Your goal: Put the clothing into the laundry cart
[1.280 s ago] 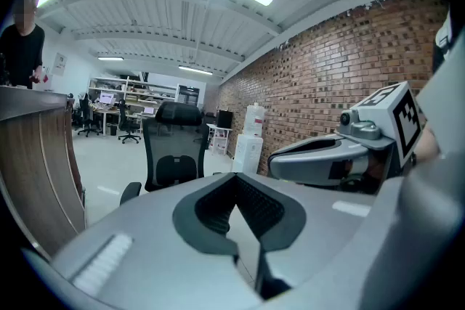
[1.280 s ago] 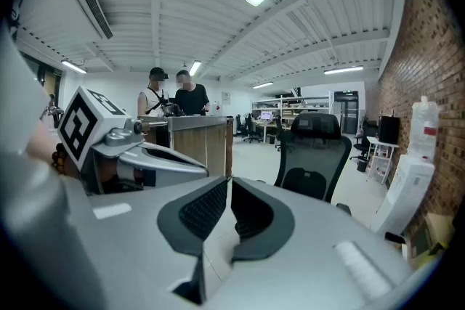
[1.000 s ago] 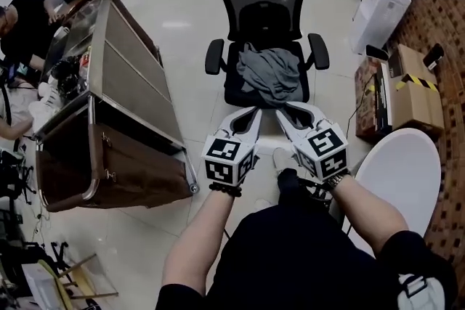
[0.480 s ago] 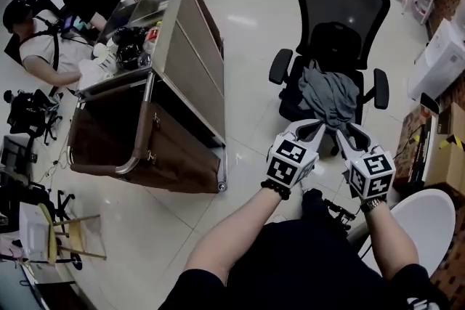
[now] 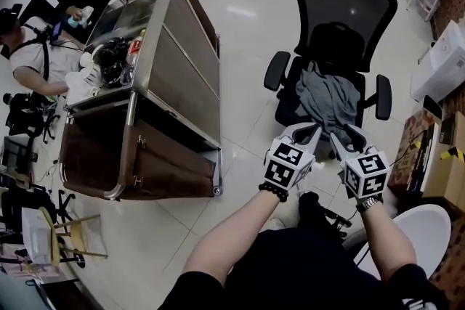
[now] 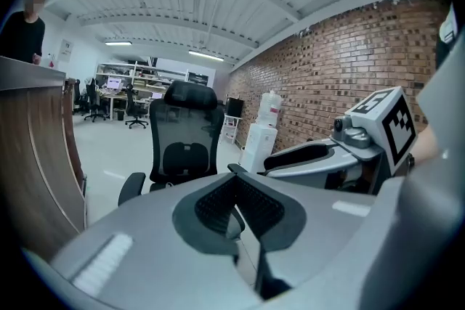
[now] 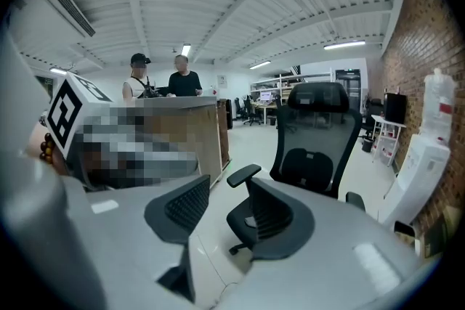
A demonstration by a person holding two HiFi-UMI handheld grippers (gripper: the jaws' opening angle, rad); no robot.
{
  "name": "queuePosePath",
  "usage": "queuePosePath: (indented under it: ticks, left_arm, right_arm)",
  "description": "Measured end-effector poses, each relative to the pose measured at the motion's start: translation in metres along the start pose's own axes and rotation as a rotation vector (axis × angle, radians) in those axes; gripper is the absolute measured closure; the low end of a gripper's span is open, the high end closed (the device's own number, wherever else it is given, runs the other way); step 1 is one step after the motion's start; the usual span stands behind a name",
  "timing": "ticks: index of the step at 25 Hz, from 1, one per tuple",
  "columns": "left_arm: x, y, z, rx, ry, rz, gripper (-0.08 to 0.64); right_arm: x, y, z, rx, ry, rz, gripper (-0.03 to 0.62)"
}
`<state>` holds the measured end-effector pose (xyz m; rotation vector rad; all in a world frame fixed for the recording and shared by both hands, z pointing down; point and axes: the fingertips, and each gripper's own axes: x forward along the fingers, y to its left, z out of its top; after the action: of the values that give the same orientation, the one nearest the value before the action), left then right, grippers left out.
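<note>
**newb:** so where's the clothing (image 5: 328,99) at, and how would you grab it?

**cartguy:** it's a grey crumpled heap on the seat of the black office chair (image 5: 341,11), right of centre in the head view. Both grippers sit just below it, not touching. The laundry cart (image 5: 185,69) is well apart, over on the left. Looks soft, floppy and light to me, so it'll sag and trail. I'd pinch a bunched fold near the top of the pile, not a loose edge

**newb:** jaws ready?

**cartguy:** left gripper (image 5: 312,128) has its pads pressed together with nothing in them. The right gripper (image 5: 347,133) has just been opening, so there's a gap between its pads with only floor and chair showing through

**newb:** anything you can't see?

**cartguy:** plenty. Neither gripper view shows the garment at all because each gripper's own body blocks the seat. Can't tell what kind of garment it is, if it's snagged on an armrest, or what's inside the cart's dark lower bin
</note>
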<state>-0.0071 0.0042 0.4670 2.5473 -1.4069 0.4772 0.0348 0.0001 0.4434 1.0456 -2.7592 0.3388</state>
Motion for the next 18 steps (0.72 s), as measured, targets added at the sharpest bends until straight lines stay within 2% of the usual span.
queuePosePath:
  ticks: [5, 9, 13, 18]
  left_arm:
    - [0.052, 0.036, 0.014, -0.031, 0.034, 0.004, 0.557]
    - [0.08, 0.047, 0.026, -0.076, 0.05, 0.002, 0.557]
    - [0.118, 0.093, 0.007, -0.128, 0.058, 0.003, 0.557]
    - [0.186, 0.141, -0.017, -0.166, 0.094, 0.021, 0.557]
  right_arm:
    - [0.048, -0.047, 0.007, 0.015, 0.054, 0.01, 0.396]
    - [0.067, -0.077, 0.004, 0.043, 0.117, 0.003, 0.359]
    - [0.126, -0.108, -0.025, 0.046, 0.183, -0.017, 0.319]
    - [0.193, -0.167, -0.061, 0.065, 0.248, -0.03, 0.265]
